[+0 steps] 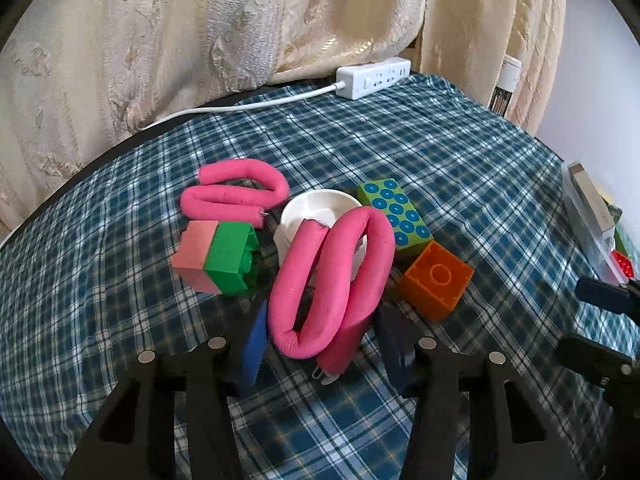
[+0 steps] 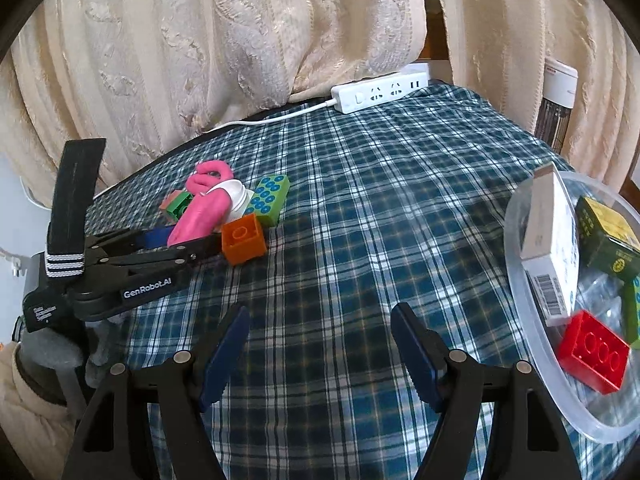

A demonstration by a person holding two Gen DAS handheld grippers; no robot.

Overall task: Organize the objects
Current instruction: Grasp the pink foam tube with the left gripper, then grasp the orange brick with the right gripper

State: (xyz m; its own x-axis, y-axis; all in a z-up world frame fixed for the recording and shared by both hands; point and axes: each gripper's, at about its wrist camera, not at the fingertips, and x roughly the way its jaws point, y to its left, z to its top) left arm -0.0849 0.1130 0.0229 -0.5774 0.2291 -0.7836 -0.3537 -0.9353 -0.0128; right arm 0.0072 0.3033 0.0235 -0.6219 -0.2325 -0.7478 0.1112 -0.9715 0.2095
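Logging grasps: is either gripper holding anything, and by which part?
Right gripper is open and empty. Left fingers flank the near bend of the folded pink foam roller; whether they press on it cannot be told.

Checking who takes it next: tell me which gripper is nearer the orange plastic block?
Left. The left gripper straddles the pink foam roller right beside the orange block; the right gripper hangs over bare cloth.

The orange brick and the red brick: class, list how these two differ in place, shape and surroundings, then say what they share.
The orange brick lies on the checked cloth near the left gripper; the red brick lies inside the clear tub. The orange brick looks squarish, showing one round hole; the red brick is longer, showing three rings in a row. Both are plastic building bricks.
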